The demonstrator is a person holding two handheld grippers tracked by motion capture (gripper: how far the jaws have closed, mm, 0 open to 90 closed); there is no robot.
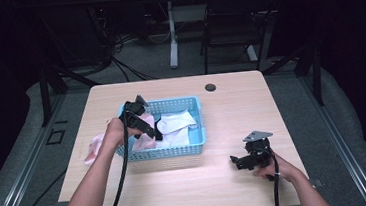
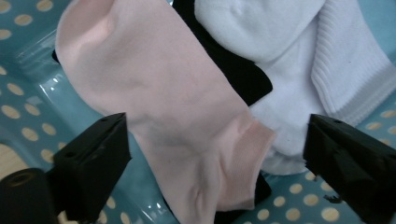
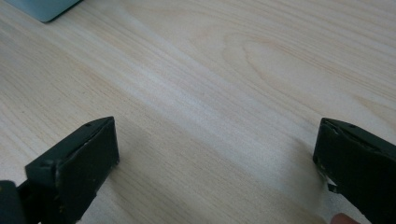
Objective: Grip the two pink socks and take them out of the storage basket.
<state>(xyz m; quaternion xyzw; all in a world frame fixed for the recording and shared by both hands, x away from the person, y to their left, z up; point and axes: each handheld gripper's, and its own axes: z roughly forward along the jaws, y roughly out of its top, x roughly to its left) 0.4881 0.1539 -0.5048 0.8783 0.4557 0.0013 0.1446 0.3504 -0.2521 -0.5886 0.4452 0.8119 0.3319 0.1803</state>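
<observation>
A light blue plastic basket (image 1: 200, 142) sits mid-table with socks in it. My left gripper (image 1: 152, 132) hangs inside its left half, open, jaws wide apart over a pink sock (image 2: 177, 112) that lies loose below them. Under and beside that sock lie a black sock (image 2: 238, 74) and white socks (image 2: 299, 56) on the basket floor (image 2: 28, 93). Another pink sock (image 1: 92, 147) lies on the table just left of the basket. My right gripper (image 1: 237, 161) rests low over bare wood (image 3: 210, 84) at the front right, open and holding nothing.
The wooden table (image 1: 231, 99) has a dark round grommet (image 1: 210, 87) near its far edge. A black chair (image 1: 234, 23) and a white desk leg (image 1: 172, 33) stand beyond the table. A corner of the basket (image 3: 44, 9) shows in the right gripper view.
</observation>
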